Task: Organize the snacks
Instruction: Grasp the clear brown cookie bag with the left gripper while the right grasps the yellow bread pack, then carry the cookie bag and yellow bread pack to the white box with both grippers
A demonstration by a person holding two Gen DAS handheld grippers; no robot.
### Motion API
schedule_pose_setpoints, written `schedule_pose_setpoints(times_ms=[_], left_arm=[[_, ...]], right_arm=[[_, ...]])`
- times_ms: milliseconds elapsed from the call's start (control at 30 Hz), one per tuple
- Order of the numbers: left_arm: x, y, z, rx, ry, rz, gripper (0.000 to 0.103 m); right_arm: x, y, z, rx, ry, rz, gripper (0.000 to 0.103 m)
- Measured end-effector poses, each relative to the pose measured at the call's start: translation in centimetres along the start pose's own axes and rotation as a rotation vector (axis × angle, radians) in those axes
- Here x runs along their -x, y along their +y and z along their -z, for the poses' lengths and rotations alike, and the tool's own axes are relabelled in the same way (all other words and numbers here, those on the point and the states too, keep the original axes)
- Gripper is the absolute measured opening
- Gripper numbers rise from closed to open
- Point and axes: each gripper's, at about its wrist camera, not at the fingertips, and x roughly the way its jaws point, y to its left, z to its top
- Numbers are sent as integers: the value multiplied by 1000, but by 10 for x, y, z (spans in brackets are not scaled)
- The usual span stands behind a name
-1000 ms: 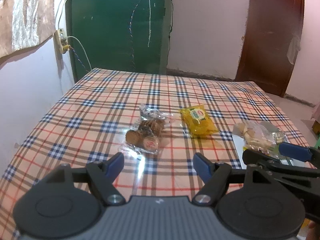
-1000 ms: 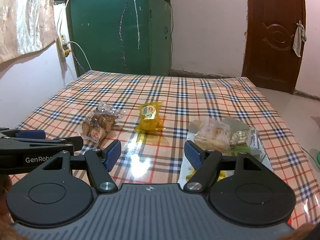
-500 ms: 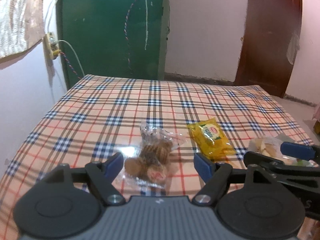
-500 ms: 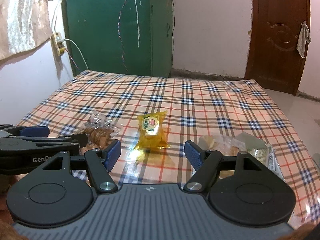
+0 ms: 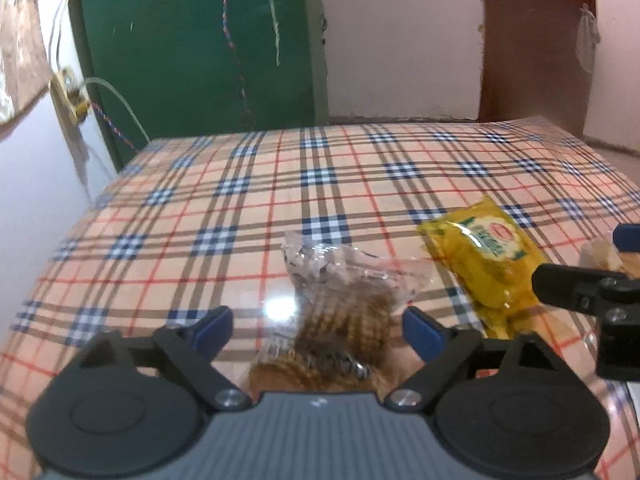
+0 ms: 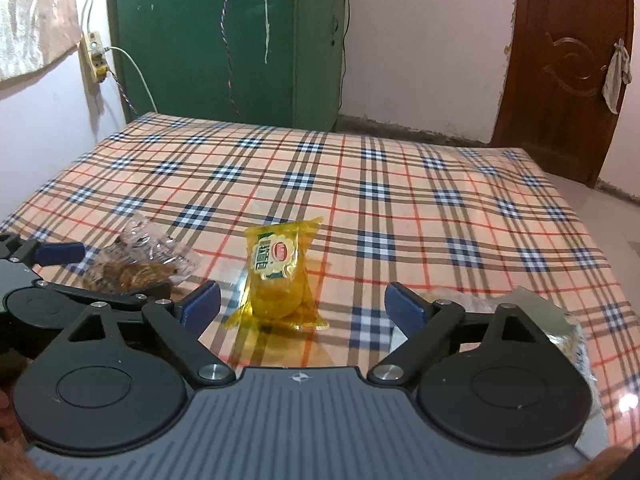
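A clear bag of brown cookies (image 5: 344, 312) lies on the plaid tablecloth (image 5: 320, 184), between the blue pads of my left gripper (image 5: 318, 328). Its jaws are opening and the pads stand clear of the bag. A yellow snack pack (image 6: 280, 276) sits just ahead of and partly between the jaws of my right gripper (image 6: 302, 306), which are opening wide without touching it. The same yellow pack (image 5: 484, 264) shows in the left wrist view, with the right gripper's fingers (image 5: 572, 280) beside it. The left gripper's fingers (image 6: 60, 253) flank the cookie bag (image 6: 136, 264) in the right wrist view.
A clear bag of pale biscuits (image 6: 532, 308) lies at the near right of the table, behind the right finger. Beyond the table stand a green cabinet (image 6: 224, 40) and a brown door (image 6: 568, 72). A wall socket with a cable (image 6: 94, 56) is on the left wall.
Both grippers have moved forward and down toward the snacks. The cookie bag now lies between the left jaws, the yellow pack between the right jaws. The right jaws have spread wider.
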Motion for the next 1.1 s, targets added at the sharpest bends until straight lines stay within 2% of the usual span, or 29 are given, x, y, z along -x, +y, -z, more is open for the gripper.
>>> schedule_pose_setpoints(times_ms=[33,100,200,433,467,567,833,1100], left_arm=[[-3,2,-1,12,8,2,78],[-8,5,-1,32,20,26,56],[-9,7,0,57,11,20,51],[-10,15,-3,114,21,-27,50],[-11,17,-3,122,26,-36,50],[-11,19,-4,140,40,-64,50],[6,21,-2,168,40,-89,49],[37,14,1,190,28,-103,49]], right_arm=[[-6,0,-2,1,5,0,103],[-21,2,-6,6,15,5,103],[-45,2,-12,1,44,-10,103],[-89,5,-20,-30,123,-25,101],[-94,6,-20,-32,132,-30,92],[-103,10,-20,-29,145,-43,44],[-88,21,-12,-6,126,-57,42],[-35,24,-1,-19,83,-80,42]])
